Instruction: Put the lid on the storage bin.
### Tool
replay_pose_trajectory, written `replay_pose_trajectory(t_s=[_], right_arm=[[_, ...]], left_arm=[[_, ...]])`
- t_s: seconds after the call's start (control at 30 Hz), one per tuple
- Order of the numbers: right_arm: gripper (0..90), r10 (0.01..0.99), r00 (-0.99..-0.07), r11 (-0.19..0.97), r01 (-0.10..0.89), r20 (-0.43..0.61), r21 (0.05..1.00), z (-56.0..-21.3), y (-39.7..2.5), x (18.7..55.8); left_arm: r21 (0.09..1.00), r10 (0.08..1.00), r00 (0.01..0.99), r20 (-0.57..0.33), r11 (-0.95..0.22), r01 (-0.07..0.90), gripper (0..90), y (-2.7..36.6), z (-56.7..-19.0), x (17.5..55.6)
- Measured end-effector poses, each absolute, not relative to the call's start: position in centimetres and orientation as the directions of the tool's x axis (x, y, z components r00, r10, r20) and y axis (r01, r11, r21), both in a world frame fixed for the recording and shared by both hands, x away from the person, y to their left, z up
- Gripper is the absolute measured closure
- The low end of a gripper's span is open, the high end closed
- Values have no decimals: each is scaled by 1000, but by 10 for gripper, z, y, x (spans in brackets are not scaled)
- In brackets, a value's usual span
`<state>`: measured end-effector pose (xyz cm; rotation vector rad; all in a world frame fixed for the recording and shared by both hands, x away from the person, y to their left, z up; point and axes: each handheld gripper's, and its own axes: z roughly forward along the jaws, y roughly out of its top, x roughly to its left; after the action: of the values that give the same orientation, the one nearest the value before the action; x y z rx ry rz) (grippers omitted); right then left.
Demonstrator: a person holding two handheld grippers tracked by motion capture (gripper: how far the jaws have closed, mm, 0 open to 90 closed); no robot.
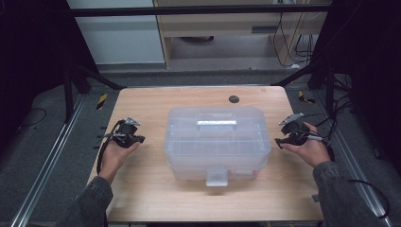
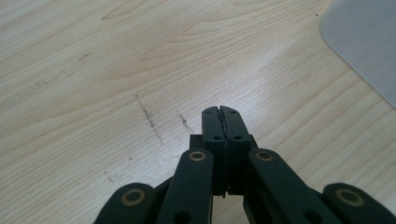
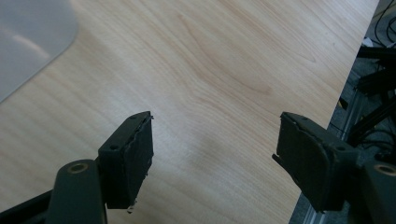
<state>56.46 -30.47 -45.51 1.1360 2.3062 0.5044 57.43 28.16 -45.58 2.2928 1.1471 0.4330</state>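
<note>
The high view shows a clear plastic box (image 1: 217, 142), lid shut, latch toward the person, at the centre of the wooden tabletop (image 1: 146, 189). The gripper views show only a corner of it. Left claw (image 2: 221, 122): jaws pressed together, empty, low over bare wood left of the box. Right claw (image 3: 212, 154): jaws spread wide, empty, near the tabletop's right edge. Both hands rest palm-up, well apart from the box.
</note>
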Motion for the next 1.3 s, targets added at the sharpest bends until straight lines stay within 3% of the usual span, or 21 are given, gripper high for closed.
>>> replay_pose_trajectory(t_s=[0.13, 0.17, 0.3, 0.43, 0.87, 1.13, 1.3], right_arm=[[272, 847, -473, 520, 638, -244, 568, -463, -310, 574], [271, 857, -457, 504, 642, -240, 578, -464, -311, 576], [261, 878, -420, 466, 647, -227, 604, -470, -311, 583], [255, 892, -399, 439, 648, -213, 623, -476, -312, 589], [138, 926, -364, 333, 664, -99, 669, -493, -313, 601], [120, 946, -324, 236, 675, -6, 699, -503, -316, 597], [101, 951, -308, 213, 657, 0, 723, -508, -315, 592]], left_arm=[[626, 818, 572, 63, -479, 615, 894, 282, -460, 581], [644, 827, 557, 72, -465, 608, 843, 282, -462, 583], [694, 875, 471, 111, -407, 594, 453, 283, -469, 592], [712, 899, 428, 91, -360, 603, 295, 286, -479, 598], [698, 912, 410, 27, -311, 645, 99, 286, -500, 605], [711, 907, 421, 21, -310, 632, 35, 286, -505, 604], [716, 906, 422, 23, -310, 626, 21, 286, -506, 604]])
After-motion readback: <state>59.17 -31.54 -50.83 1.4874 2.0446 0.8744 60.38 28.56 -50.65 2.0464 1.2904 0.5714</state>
